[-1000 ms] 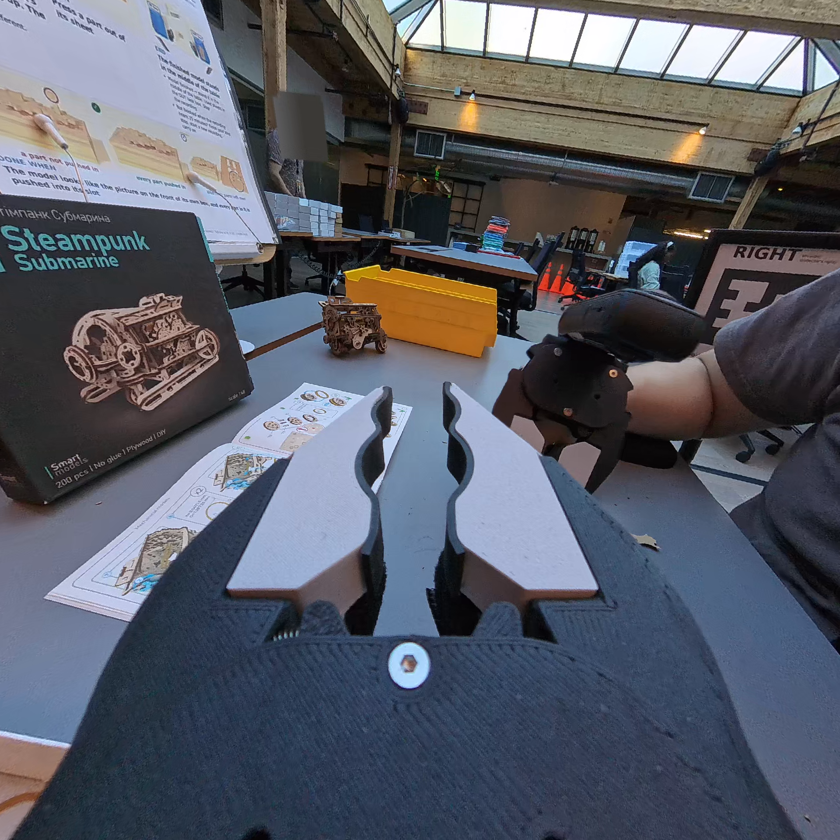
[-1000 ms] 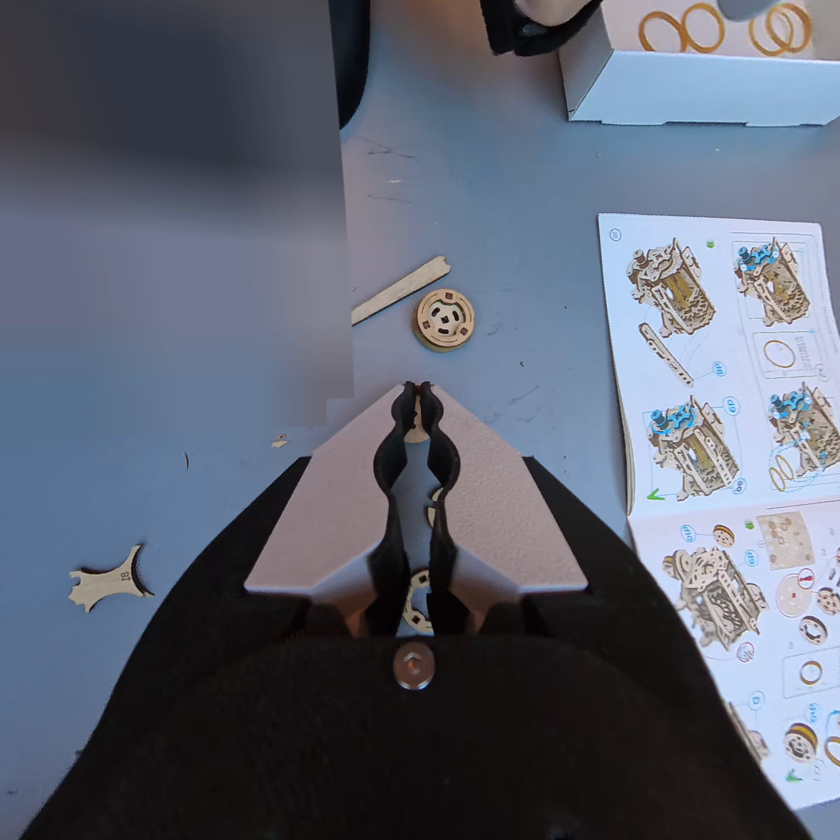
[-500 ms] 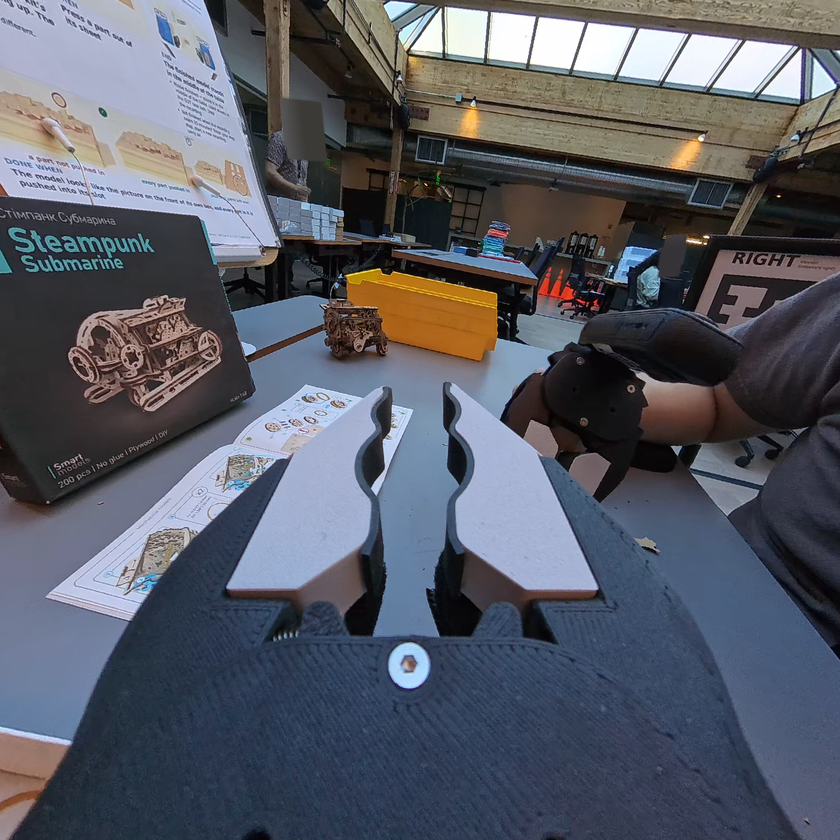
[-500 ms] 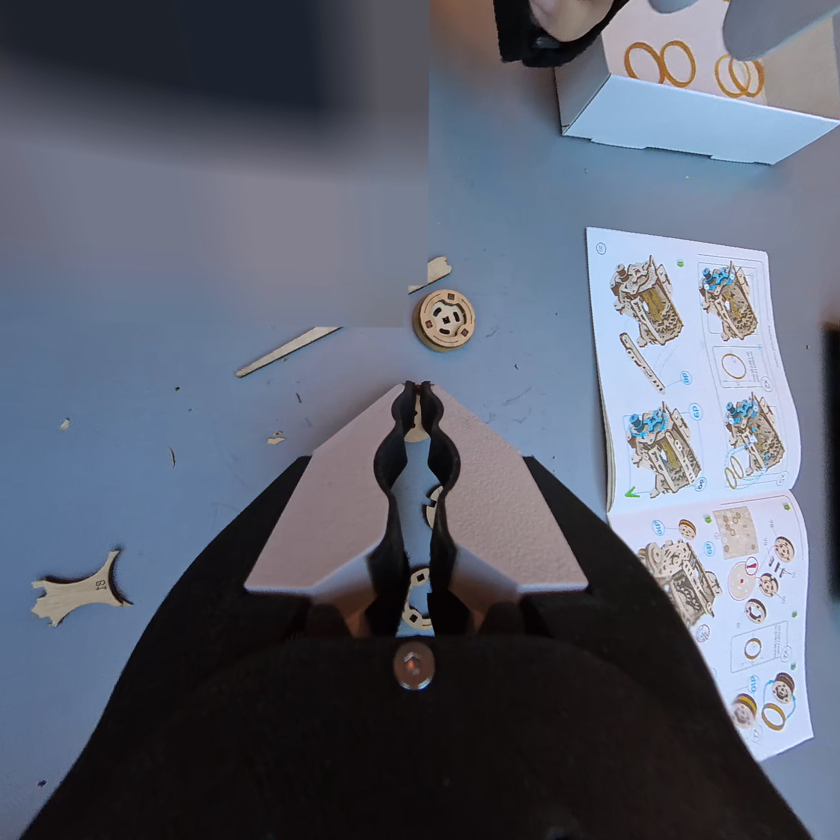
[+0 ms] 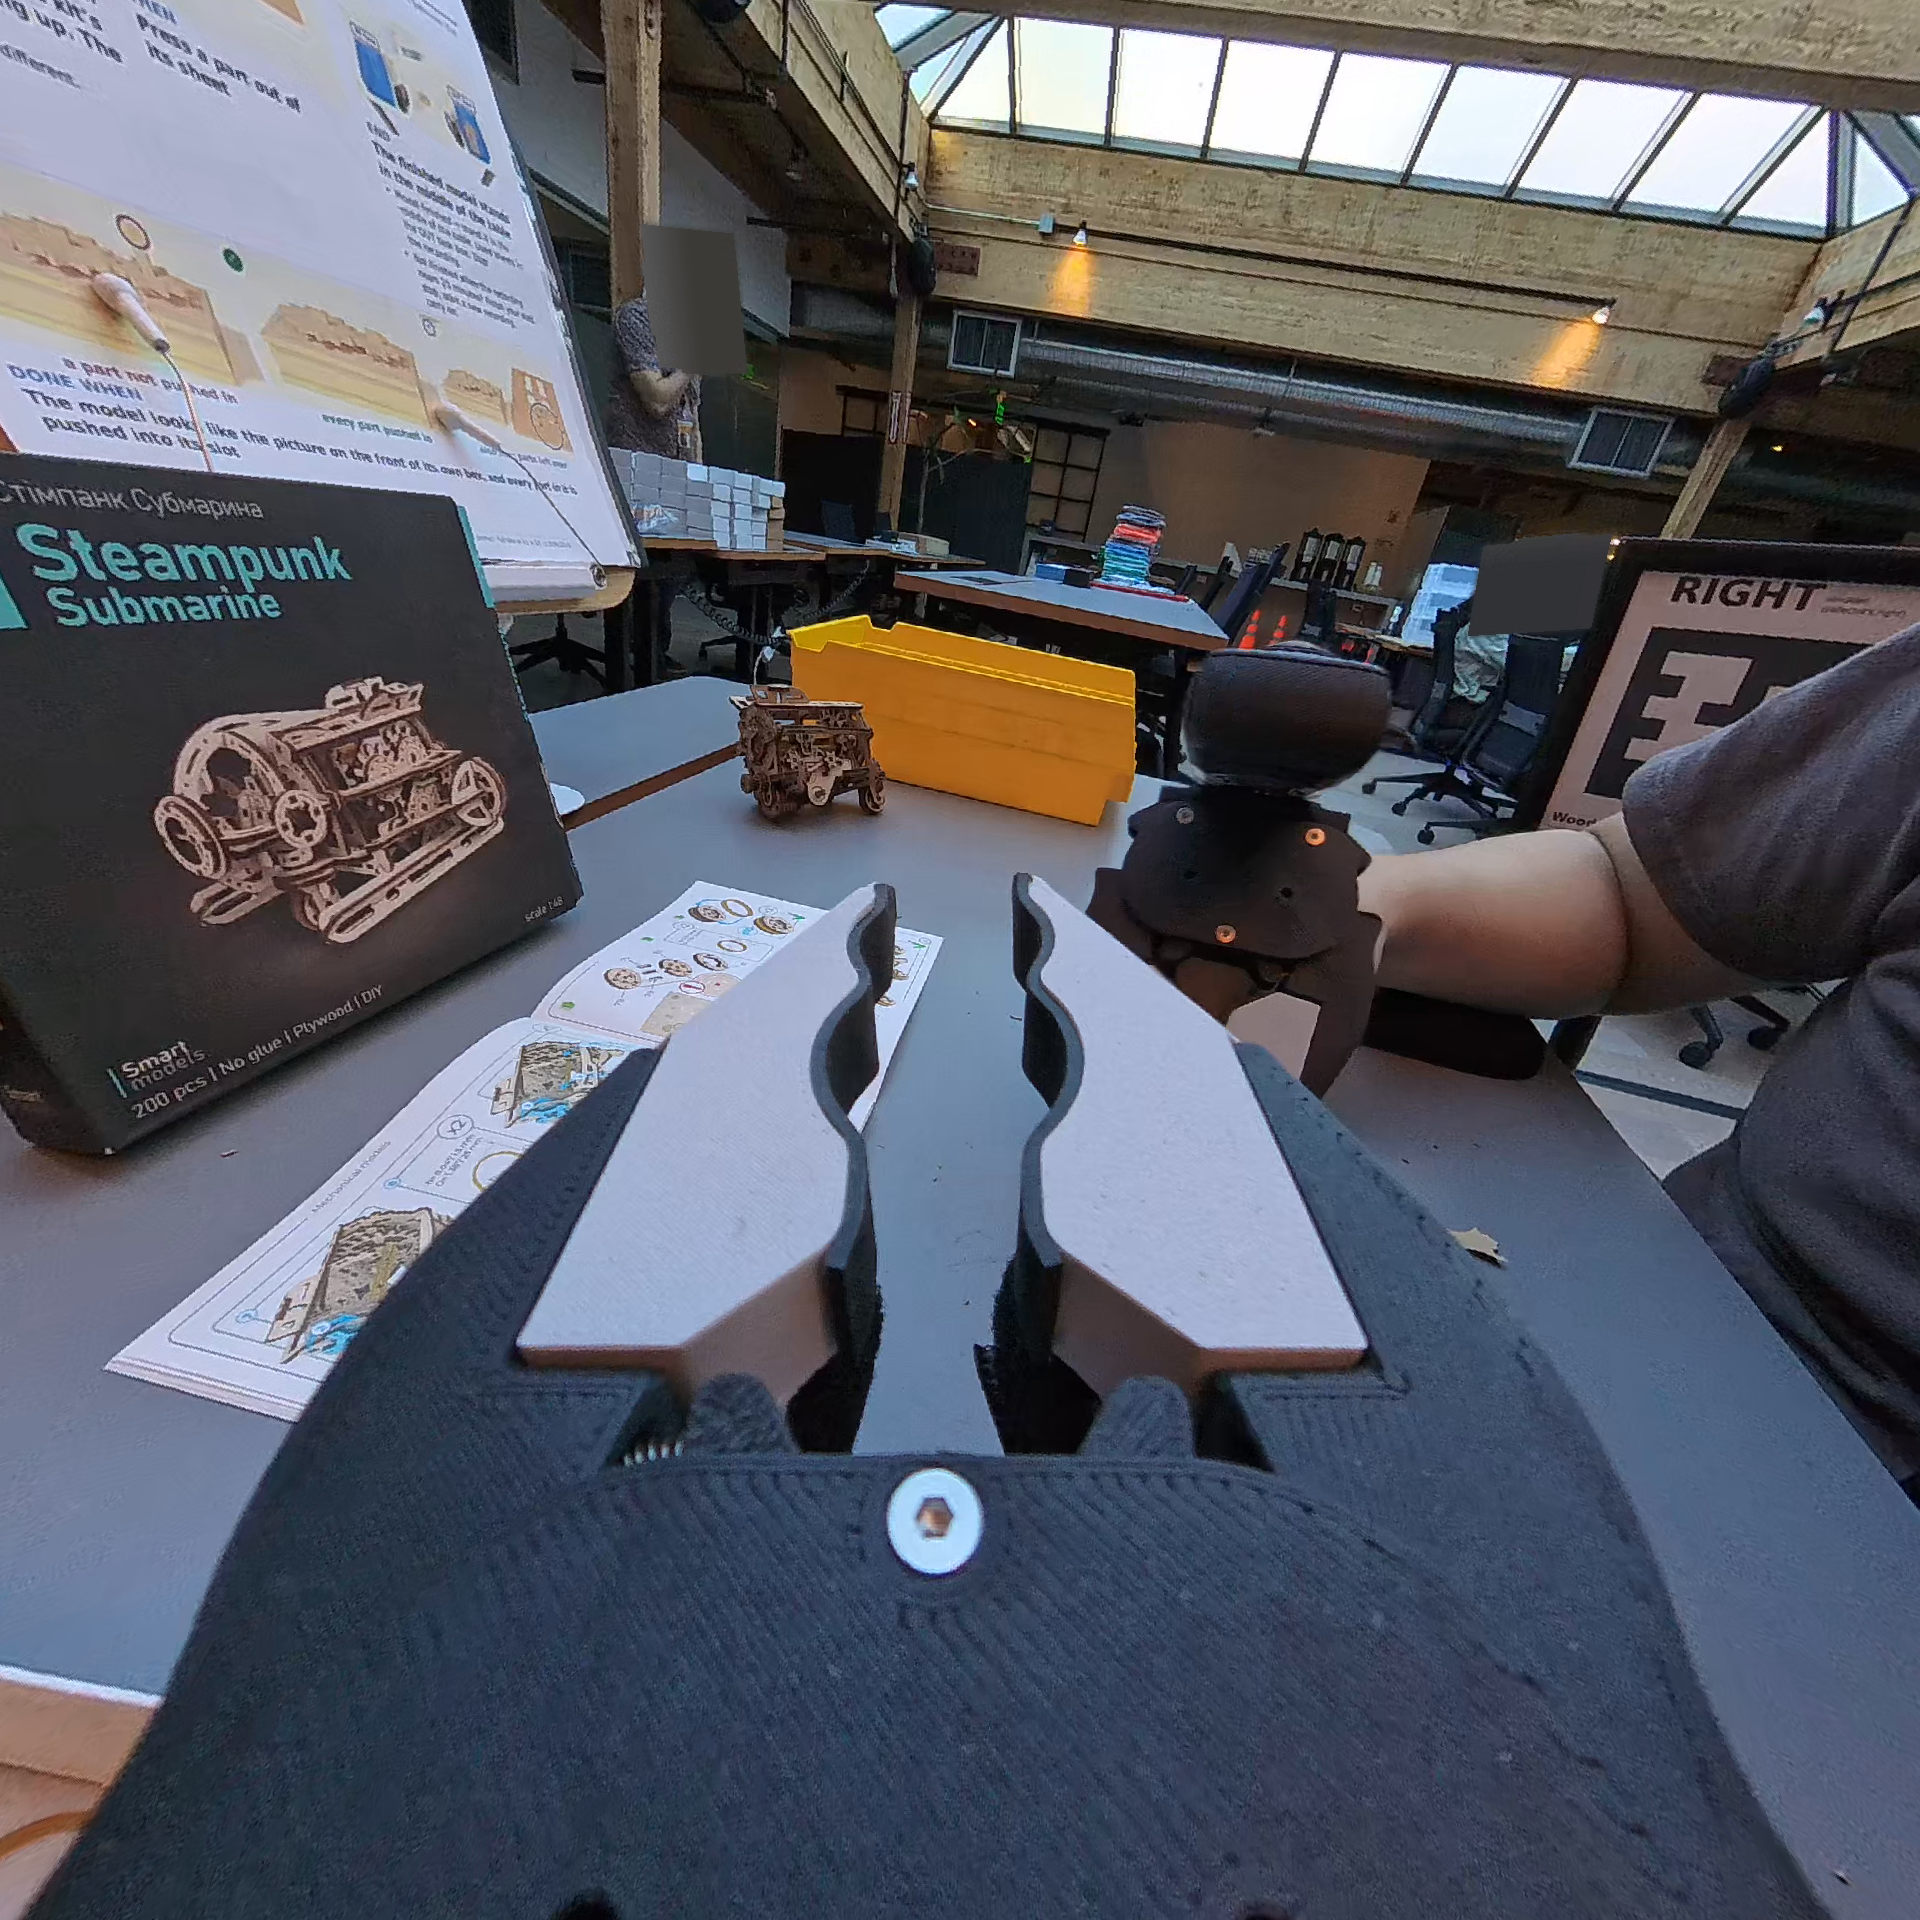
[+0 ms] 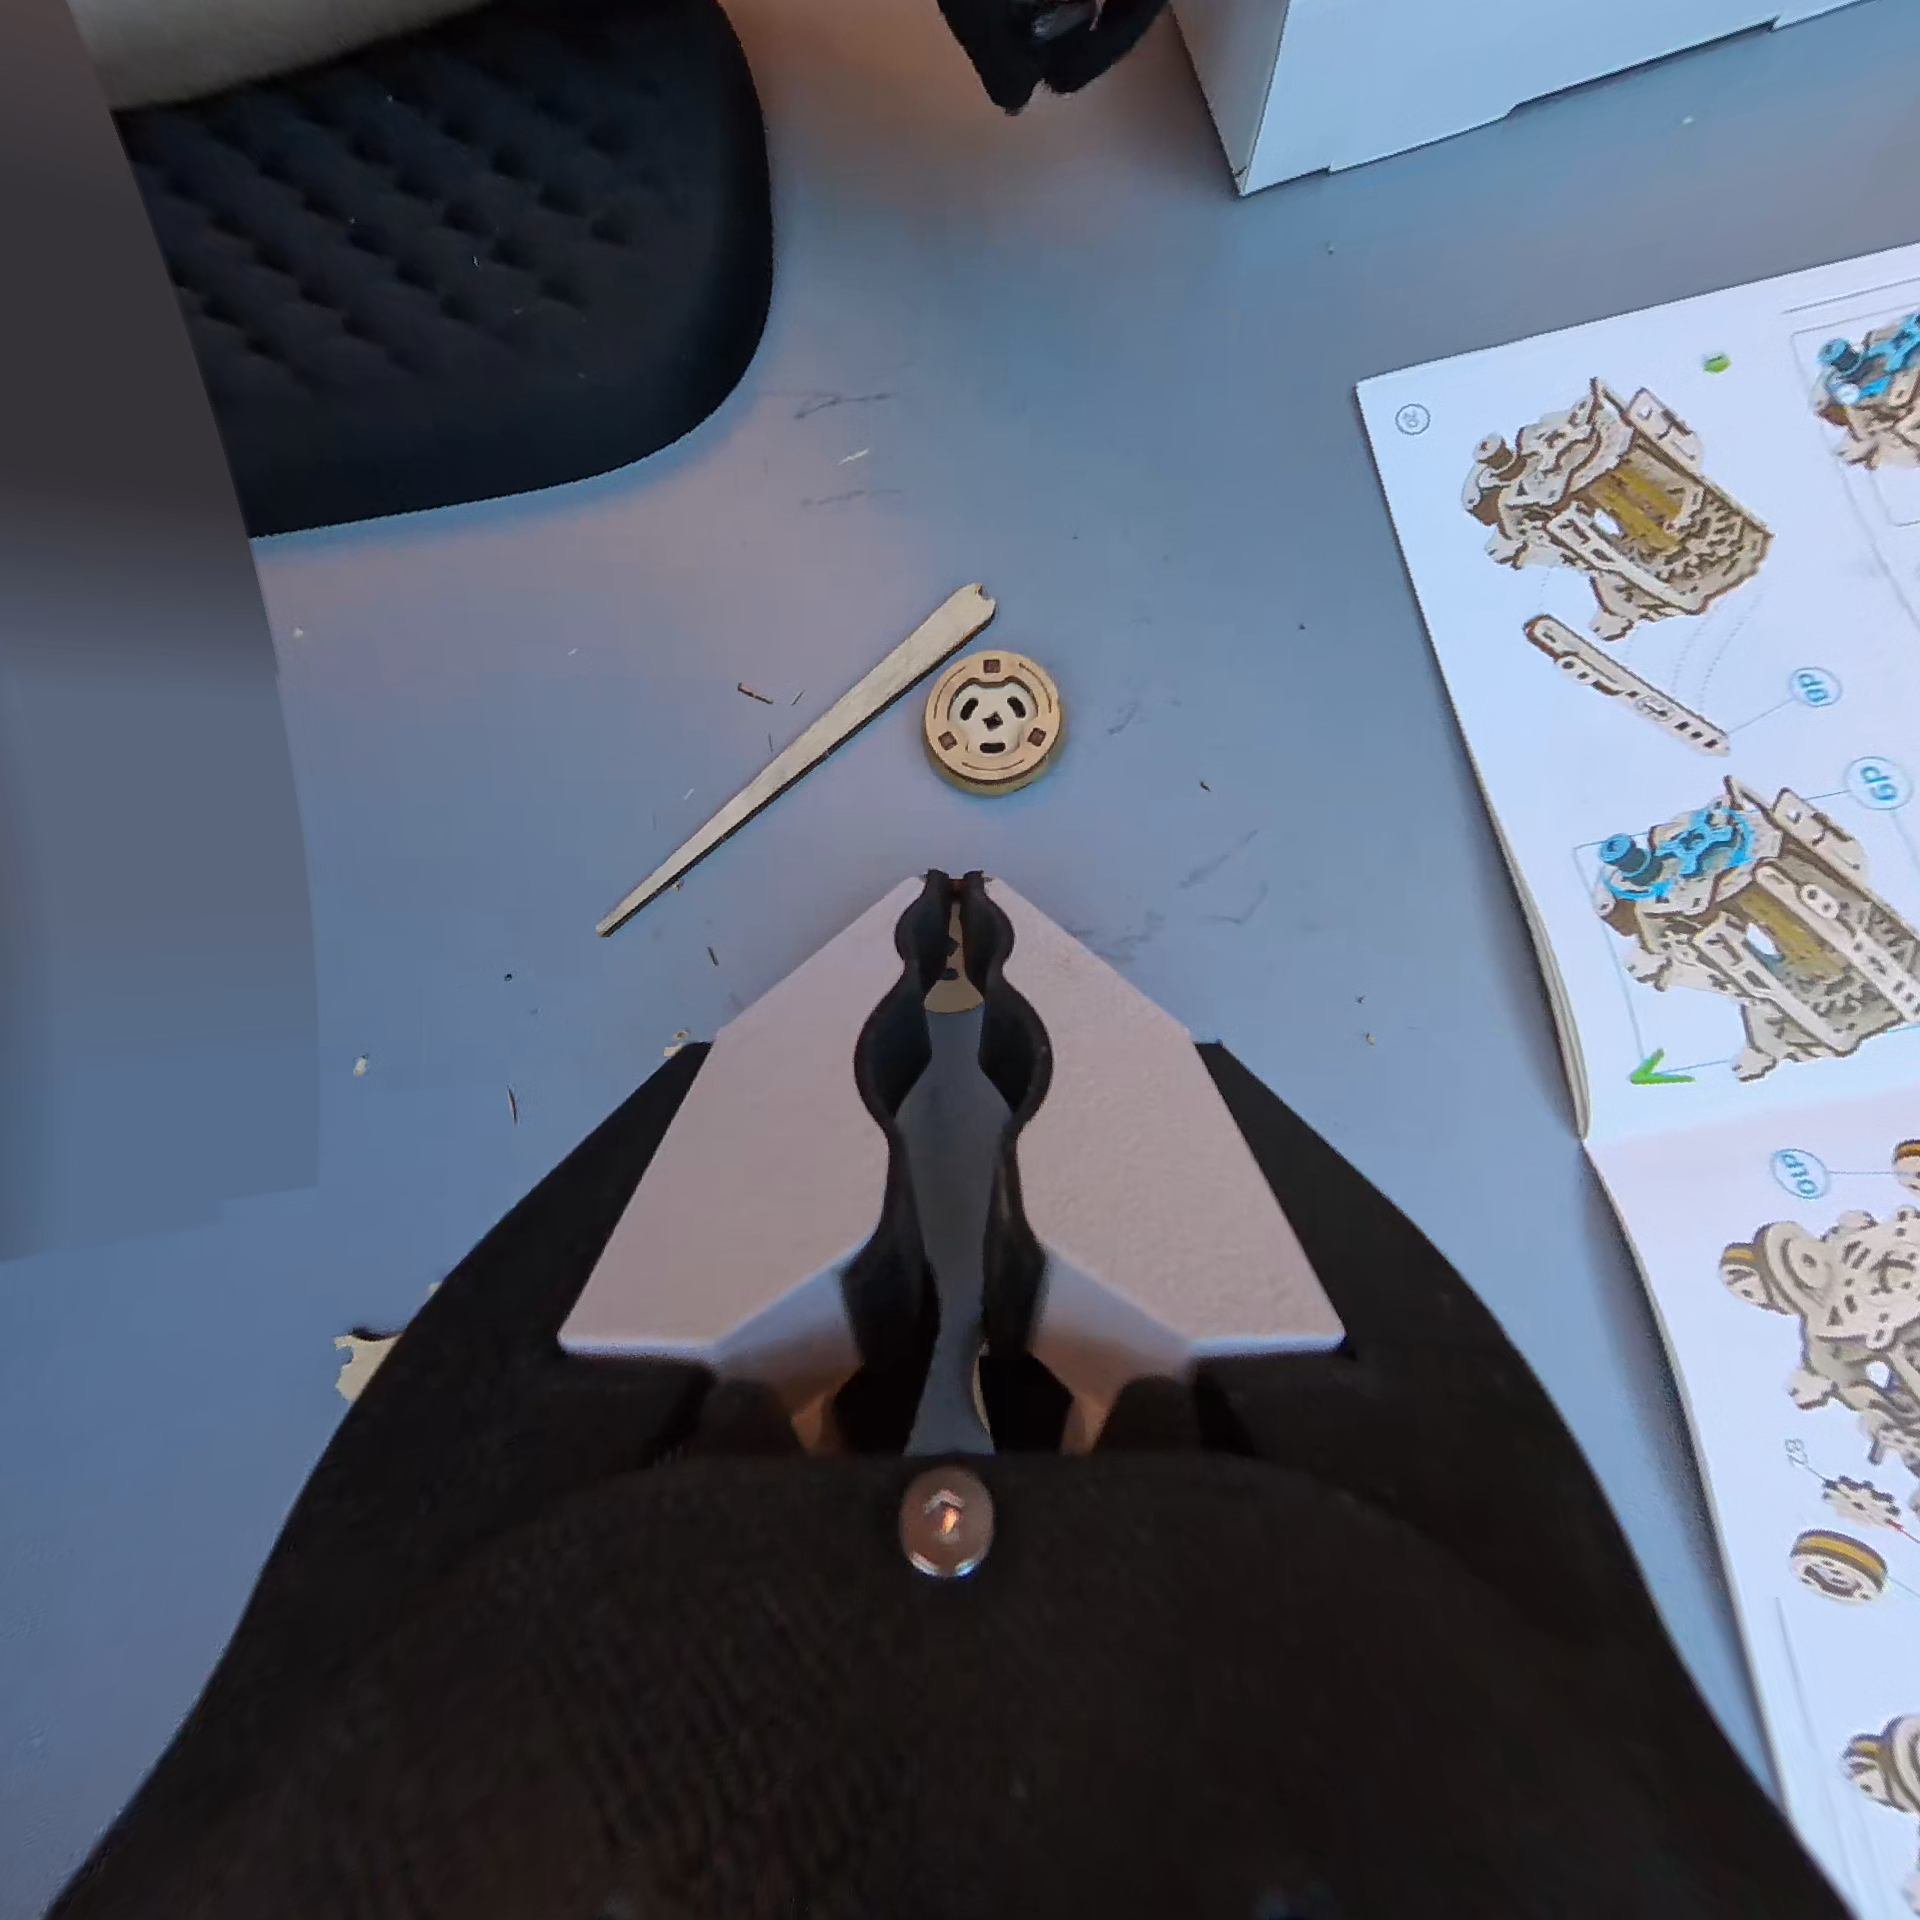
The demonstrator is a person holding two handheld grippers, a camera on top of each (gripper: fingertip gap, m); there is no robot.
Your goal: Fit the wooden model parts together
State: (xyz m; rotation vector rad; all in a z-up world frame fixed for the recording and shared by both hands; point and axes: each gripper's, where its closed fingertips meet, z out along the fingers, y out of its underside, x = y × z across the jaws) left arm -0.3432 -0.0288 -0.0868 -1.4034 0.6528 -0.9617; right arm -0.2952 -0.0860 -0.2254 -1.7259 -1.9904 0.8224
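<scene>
My right gripper (image 6: 956,883) is shut on a small thin wooden part (image 6: 951,1000) that shows between the fingers. It points down at the grey table (image 6: 1143,468). A round wooden wheel (image 6: 992,722) lies flat just beyond its tips, apart from them. A long wooden sliver (image 6: 800,758) lies left of the wheel. My left gripper (image 5: 948,899) is open and empty, low over the table. The right gripper (image 5: 1236,914) shows to its right. An assembled wooden model (image 5: 805,758) stands at the far side.
An open instruction booklet (image 6: 1662,727) lies right of the wheel and also shows in the left wrist view (image 5: 520,1091). A white box (image 6: 1455,83), a black chair seat (image 6: 447,260), a dark kit box (image 5: 239,790) and a yellow bin (image 5: 966,717) surround the work area. One gripper's finger ends stand about 15 centimeters off the other's. The long wooden sliver (image 6: 800,758) sits 4 centimeters or so from the ends of my right fingers.
My right gripper has come down closer to the table and turned, still shut on its part. The wheel stays just ahead of its tips. The left gripper has not moved.
</scene>
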